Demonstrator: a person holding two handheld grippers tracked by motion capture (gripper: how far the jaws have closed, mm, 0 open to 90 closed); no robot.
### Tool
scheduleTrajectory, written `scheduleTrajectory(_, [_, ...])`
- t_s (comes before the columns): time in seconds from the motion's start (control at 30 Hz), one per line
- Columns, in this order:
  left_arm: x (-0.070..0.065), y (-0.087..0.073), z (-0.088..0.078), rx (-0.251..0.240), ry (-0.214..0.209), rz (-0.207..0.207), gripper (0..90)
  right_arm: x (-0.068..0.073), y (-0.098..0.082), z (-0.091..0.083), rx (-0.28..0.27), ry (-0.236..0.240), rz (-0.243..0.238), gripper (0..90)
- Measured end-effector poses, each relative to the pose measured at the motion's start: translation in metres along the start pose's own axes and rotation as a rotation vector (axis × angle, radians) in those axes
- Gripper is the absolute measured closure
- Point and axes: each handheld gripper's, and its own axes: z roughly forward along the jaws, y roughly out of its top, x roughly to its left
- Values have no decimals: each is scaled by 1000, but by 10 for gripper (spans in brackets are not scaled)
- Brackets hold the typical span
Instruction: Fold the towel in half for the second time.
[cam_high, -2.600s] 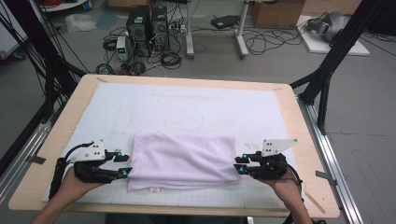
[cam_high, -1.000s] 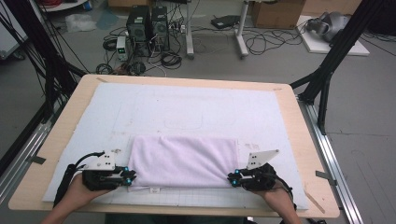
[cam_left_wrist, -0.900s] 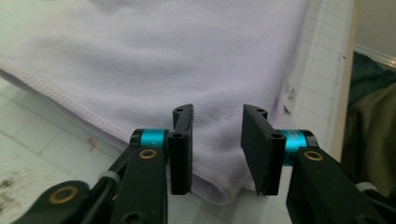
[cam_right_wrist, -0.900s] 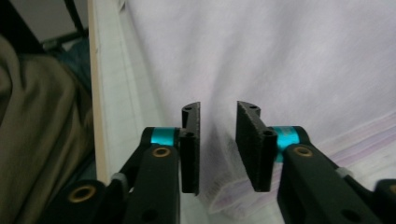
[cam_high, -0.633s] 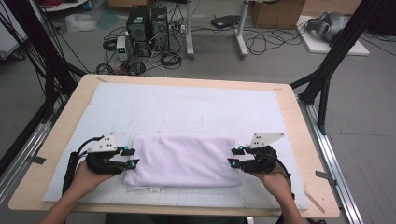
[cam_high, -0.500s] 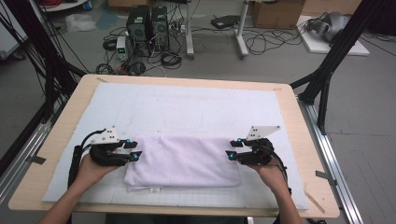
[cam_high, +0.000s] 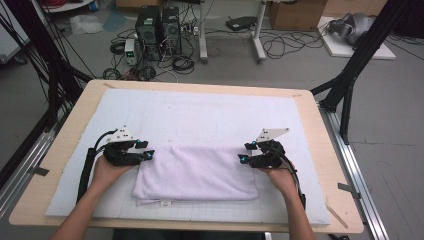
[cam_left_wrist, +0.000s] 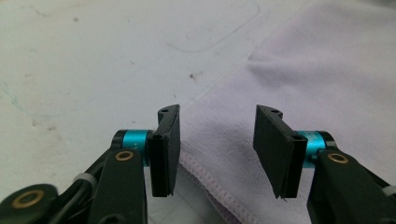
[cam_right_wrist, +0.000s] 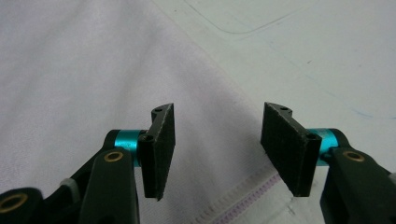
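Clearly the folded towel (cam_high: 196, 172) is a soft, light thing: pale lilac terry, lying flat in several layers on the near half of the white foam mat (cam_high: 210, 112), its stitched hem along the near edge with a small label peeping out there. It will drape and sag the moment it is lifted, so it wants holding at two points at once, and the layers may slide apart if only the top one is pinched. The best hold, I judge, is at the two far corners, or on the short side edges, where the jaws can slide over all the layers together (the hemmed edge gives a firmer bite than the plain middle). The left gripper (cam_high: 145, 152) sits at the towel's far left corner and the right gripper (cam_high: 244, 154) at its far right corner. Both have just been opening, and their jaws now stand about half apart with nothing pressed between them; the left gripper view shows the hemmed edge (cam_left_wrist: 205, 179) running under the gap, and the right gripper view shows cloth and a purple-stitched hem (cam_right_wrist: 238, 198) below its pads. Around the mat lies the wooden tabletop (cam_high: 75, 120), and beyond it the floor with computer towers (cam_high: 157, 25) and loose cables (cam_high: 285, 42).
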Motion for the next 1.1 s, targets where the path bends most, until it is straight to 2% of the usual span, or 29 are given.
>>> scheduleTrajectory(0.17, [-4,-1,5,42,13,31,557,1,-2,2,7,1,-1,441])
scheduleTrajectory(0.27, [-4,-2,8,64,25,34,571,1,-7,3,5,0,2,447])
scheduleTrajectory(0.43, [-1,-2,6,46,18,24,561,-3,-13,2,17,8,19,449])
scheduleTrajectory(0.6, [1,-1,5,8,32,-1,471,-2,-11,3,11,0,11,437])
scheduleTrajectory(0.73, [2,0,9,23,39,-6,450,-2,-10,4,3,-29,10,418])
scheduleTrajectory(0.83, [3,0,10,26,51,-9,444,-6,-9,3,-16,-71,13,415])
scheduleTrajectory(1.03, [5,-2,14,46,28,-27,448,-12,-9,10,-3,-49,46,376])
scheduleTrajectory(1.1, [4,-2,15,57,21,-27,462,-12,-8,14,12,-53,37,375])
